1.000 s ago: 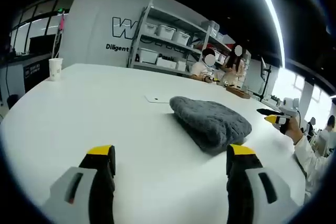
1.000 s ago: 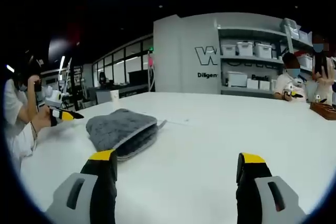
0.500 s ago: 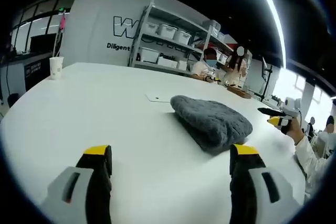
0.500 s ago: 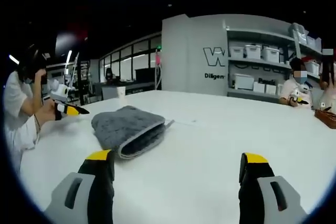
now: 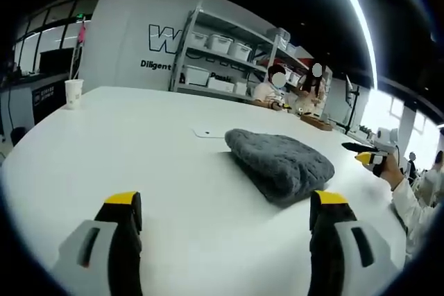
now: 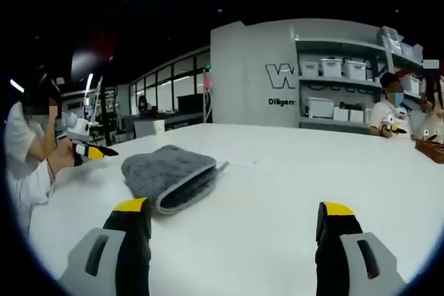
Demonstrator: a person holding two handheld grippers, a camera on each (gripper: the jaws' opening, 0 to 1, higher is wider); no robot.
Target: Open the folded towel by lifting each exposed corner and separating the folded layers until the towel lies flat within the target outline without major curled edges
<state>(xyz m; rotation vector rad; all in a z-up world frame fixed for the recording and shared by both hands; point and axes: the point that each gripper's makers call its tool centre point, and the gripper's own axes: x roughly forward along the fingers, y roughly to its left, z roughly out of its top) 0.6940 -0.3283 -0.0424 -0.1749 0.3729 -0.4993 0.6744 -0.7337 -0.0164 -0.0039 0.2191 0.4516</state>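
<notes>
A folded grey towel (image 5: 281,159) lies on the white table (image 5: 139,143), ahead and slightly right of my left gripper (image 5: 225,216), which stands open and apart from it. In the right gripper view the same towel (image 6: 170,175) lies ahead to the left, its folded layers showing at the near edge. My right gripper (image 6: 236,223) is open with nothing between its jaws. The right gripper (image 5: 368,157) also shows at the far right of the left gripper view, held in a person's hand. The left gripper (image 6: 90,150) shows at the left of the right gripper view.
A paper cup (image 5: 73,91) stands at the table's far left. A small white card (image 5: 207,131) lies just beyond the towel. Shelves with bins (image 5: 222,53) line the back wall, and people (image 5: 277,88) sit at the far end beside a wooden tray (image 5: 316,121).
Both views have shifted slightly; the towel sits a little nearer in the right gripper view. The towel itself has not moved, and both grippers stay open.
</notes>
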